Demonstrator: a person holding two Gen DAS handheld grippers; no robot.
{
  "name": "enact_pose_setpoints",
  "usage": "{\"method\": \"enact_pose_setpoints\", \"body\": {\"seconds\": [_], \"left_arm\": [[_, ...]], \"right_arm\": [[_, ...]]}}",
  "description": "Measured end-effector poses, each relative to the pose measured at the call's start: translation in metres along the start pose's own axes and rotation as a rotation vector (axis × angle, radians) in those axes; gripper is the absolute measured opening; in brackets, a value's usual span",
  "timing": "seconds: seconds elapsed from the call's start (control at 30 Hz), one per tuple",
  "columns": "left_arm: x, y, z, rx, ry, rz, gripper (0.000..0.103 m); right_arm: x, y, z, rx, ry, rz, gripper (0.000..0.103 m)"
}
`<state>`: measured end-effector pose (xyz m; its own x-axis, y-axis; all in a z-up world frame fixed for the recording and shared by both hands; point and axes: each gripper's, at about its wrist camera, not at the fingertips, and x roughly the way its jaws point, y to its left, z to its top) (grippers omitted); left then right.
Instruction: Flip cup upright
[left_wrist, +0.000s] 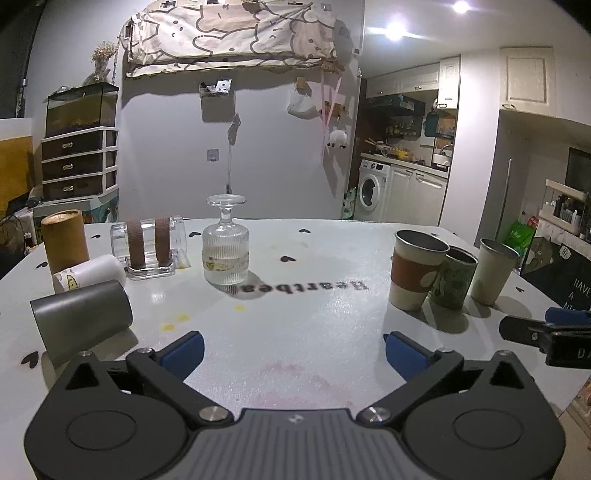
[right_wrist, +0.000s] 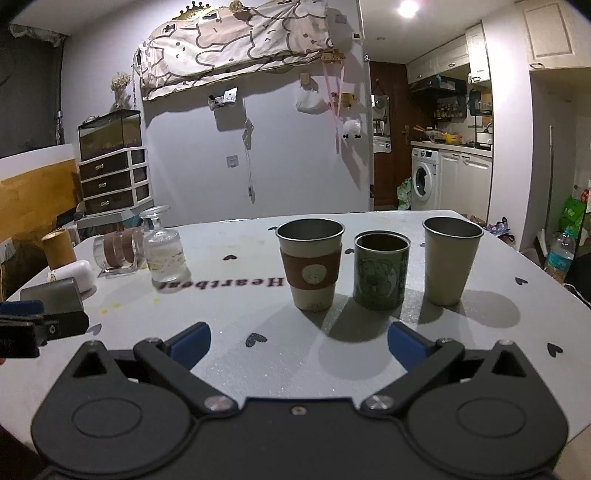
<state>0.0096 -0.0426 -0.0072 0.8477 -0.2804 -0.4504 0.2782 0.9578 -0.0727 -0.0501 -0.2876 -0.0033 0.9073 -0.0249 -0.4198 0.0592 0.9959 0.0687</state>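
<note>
A grey cup (left_wrist: 81, 319) lies on its side at the table's left, just left of my open, empty left gripper (left_wrist: 293, 350); it also shows in the right wrist view (right_wrist: 55, 295). A white cup (left_wrist: 90, 275) lies on its side behind it. A clear glass cup with brown bands (left_wrist: 147, 245) lies on its side further back. A stemmed glass (left_wrist: 225, 245) stands upside down at mid-table. Three cups stand upright at the right: a sleeved one (right_wrist: 310, 264), a green one (right_wrist: 380, 271) and a plain one (right_wrist: 448, 260). My right gripper (right_wrist: 299, 347) is open and empty in front of them.
A brown cylinder (left_wrist: 64, 240) stands at the table's far left. The white table (left_wrist: 314, 325) carries printed text and small hearts. A drawer unit (left_wrist: 77, 164) and a wall lie beyond it, and a kitchen with a washing machine (left_wrist: 373, 190) is at the back right.
</note>
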Motion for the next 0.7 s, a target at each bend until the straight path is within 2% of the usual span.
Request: {"method": "enact_pose_setpoints", "body": {"seconds": [0.7], "left_arm": [[-0.0033,-0.0057,-0.0034,0.008,-0.008,0.028,0.103]], "right_arm": [[-0.0038,0.0026,-0.0008,-0.024,0.0,0.002,0.103]]}}
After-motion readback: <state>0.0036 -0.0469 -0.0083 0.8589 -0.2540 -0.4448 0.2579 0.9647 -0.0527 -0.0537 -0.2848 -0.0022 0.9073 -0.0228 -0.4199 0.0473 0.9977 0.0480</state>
